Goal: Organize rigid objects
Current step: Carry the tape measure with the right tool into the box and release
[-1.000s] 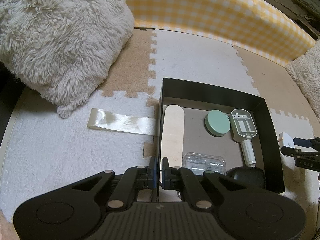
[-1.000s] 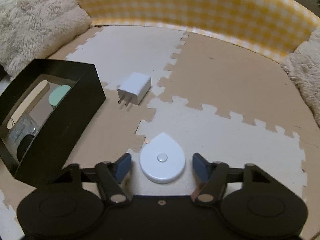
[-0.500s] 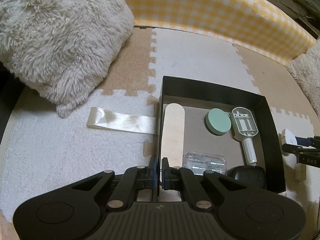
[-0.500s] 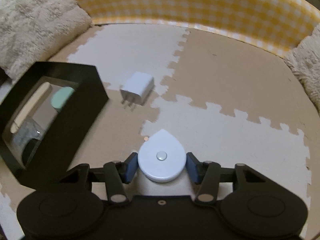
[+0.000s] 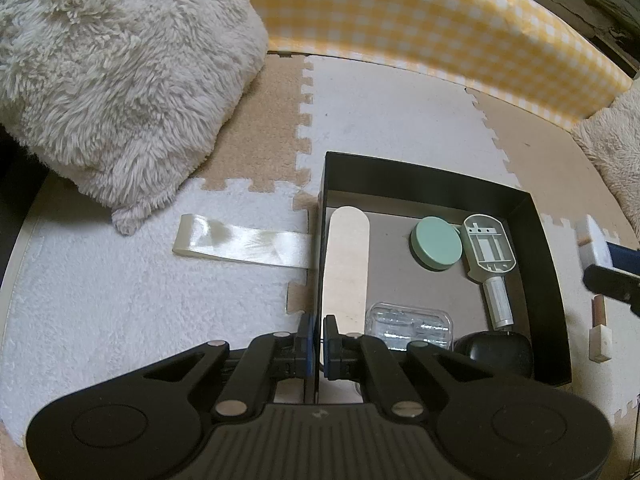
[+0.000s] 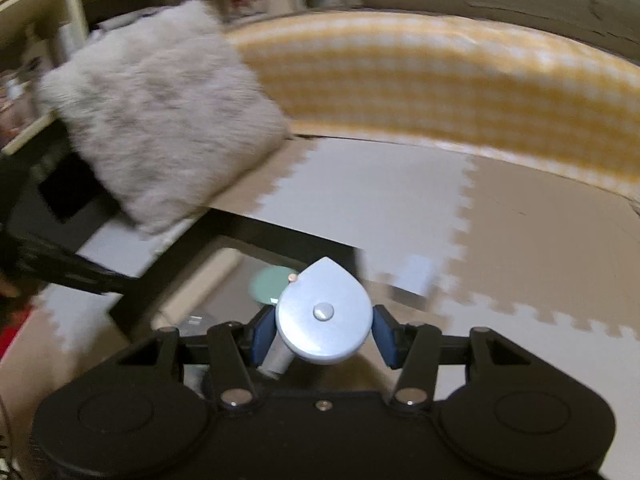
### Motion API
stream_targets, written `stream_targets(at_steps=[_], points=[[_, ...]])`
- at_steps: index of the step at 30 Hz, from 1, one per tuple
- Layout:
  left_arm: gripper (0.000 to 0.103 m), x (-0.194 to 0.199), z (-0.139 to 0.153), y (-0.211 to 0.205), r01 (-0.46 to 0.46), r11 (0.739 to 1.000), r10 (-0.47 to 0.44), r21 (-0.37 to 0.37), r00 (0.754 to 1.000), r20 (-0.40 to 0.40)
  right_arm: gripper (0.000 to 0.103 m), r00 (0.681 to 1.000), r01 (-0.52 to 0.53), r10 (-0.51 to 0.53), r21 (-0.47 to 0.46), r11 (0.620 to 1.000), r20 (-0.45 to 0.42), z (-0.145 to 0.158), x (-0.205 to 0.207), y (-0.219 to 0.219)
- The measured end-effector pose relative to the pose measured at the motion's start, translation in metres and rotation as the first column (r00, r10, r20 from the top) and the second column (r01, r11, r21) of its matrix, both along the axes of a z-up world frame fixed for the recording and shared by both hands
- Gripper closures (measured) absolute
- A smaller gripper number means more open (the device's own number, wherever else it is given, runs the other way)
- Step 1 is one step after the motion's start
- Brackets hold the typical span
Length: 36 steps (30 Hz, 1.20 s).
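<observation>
A black open box (image 5: 424, 172) sits on the foam mat, and my left gripper (image 5: 316, 326) is shut on its near left wall. Inside lie a pale flat stick (image 5: 346, 264), a mint round disc (image 5: 436, 246), a grey plastic part (image 5: 490, 250), a clear case (image 5: 408, 326) and a black case (image 5: 494, 354). My right gripper (image 6: 324, 334) is shut on a white teardrop-shaped disc (image 6: 324, 312), held in the air over the box (image 6: 260, 230). The left wrist view shows that disc (image 5: 596, 242) at its right edge, just outside the box.
A fluffy pillow (image 5: 112, 80) lies at the far left and a yellow checked bumper (image 5: 420, 28) runs along the back. A shiny ribbon strip (image 5: 244, 246) lies left of the box. A small beige stick (image 5: 599, 328) and a blurred white charger (image 6: 416, 276) lie to its right.
My right gripper closed on the white disc, lifted it off the mat and swung it left toward the box. The left gripper kept its hold on the box wall.
</observation>
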<state>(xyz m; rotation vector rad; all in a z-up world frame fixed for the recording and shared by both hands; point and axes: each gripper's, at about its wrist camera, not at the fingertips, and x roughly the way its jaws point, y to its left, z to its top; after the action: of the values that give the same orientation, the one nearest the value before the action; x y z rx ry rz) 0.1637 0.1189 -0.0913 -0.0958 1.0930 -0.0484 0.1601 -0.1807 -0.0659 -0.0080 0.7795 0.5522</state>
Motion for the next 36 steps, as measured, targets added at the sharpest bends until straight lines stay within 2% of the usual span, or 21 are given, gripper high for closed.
stream_targets(at_steps=[6,12,20,22,30,32,33,35,36], points=[[0.099,0.0,0.0,0.0,-0.001,1.0,0.001,-0.001,1.0,-0.001,0.05,0.995,-0.096,0.096,0.003,0.995,-0.024,-0.007,0.005,0.053],[0.099,0.001,0.0,-0.001,-0.002,1.0,0.002,-0.003,1.0,-0.002,0.05,0.99,-0.121,0.114,-0.079,0.989,-0.087,-0.028,0.017,0.086],[0.099,0.001,0.0,0.0,-0.001,1.0,0.001,-0.002,1.0,-0.002,0.048,0.985,-0.142,0.127,-0.133,0.981,-0.12,-0.044,0.026,0.097],[0.099,0.001,0.0,-0.001,-0.001,1.0,0.001,-0.001,1.0,-0.002,0.033,0.988,-0.13,0.115,-0.162,0.978,-0.102,-0.045,0.026,0.098],[0.099,0.001,0.0,-0.001,-0.001,1.0,0.001,-0.001,1.0,-0.002,0.033,0.986,-0.144,0.126,-0.174,0.974,-0.11,-0.041,0.021,0.095],[0.099,0.001,0.0,-0.001,-0.001,1.0,0.001,-0.001,1.0,-0.002,0.036,0.986,-0.141,0.122,-0.174,0.975,-0.113,-0.04,0.019,0.093],[0.099,0.0,0.0,-0.001,-0.001,1.0,0.001,-0.001,1.0,-0.002,0.042,0.986,-0.139,0.121,-0.173,0.975,-0.113,-0.039,0.018,0.092],[0.099,0.001,0.0,-0.001,0.0,1.0,0.0,0.0,1.0,-0.002,0.06,0.985,-0.14,0.121,-0.164,0.976,-0.119,-0.037,0.018,0.09],[0.099,0.0,0.0,-0.001,0.0,1.0,0.0,0.001,1.0,-0.002,0.073,0.985,-0.142,0.124,-0.157,0.977,-0.123,-0.036,0.018,0.088]])
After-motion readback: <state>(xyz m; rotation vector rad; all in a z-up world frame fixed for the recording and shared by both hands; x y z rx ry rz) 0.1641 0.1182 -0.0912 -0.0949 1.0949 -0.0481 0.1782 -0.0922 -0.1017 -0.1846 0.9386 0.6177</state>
